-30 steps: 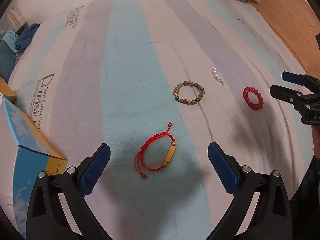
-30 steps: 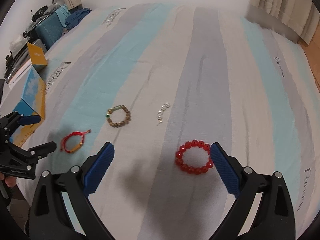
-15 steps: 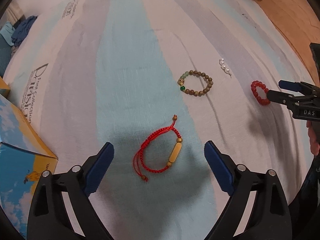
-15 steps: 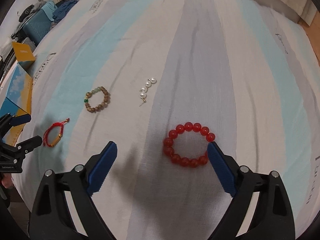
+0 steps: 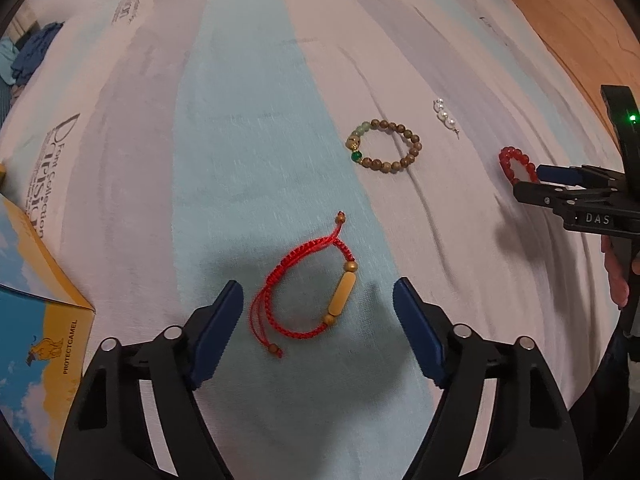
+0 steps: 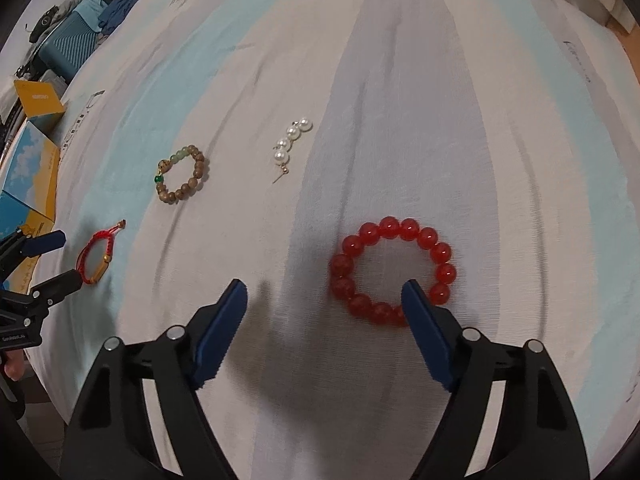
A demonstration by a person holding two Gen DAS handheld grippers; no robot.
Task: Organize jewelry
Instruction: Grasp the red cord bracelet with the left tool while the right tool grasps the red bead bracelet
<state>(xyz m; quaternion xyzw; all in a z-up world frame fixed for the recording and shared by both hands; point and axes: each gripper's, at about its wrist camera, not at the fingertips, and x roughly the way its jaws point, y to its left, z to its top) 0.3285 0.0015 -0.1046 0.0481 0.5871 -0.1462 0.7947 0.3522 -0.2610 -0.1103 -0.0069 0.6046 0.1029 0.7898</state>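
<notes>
Jaws half-narrowed over a striped bedsheet [image 5: 248, 128]: we held the left gripper [image 5: 318, 304] pointing steeply down over the red cord bracelet [image 5: 308, 292], which lay between its blue pads with neither pad touching it. Its jaws had just been closing and gripped nothing. The bracelet's long yellow bead ran roughly along the gripper's own line, not across the gap, so we judged the pads would meet cord on one side and bead on the other.

Our right gripper [image 6: 324, 304] had likewise just been closing, empty. The red bead bracelet [image 6: 394, 270] lay off-centre, its near arc at the right pad, that tip over the hollow of the ring.

Farther out, untouched, lay the brown bead bracelet [image 5: 384, 146] and the pearl earring [image 6: 290, 146]. A blue-and-yellow box [image 5: 36, 320] sat at the sheet's left edge.
</notes>
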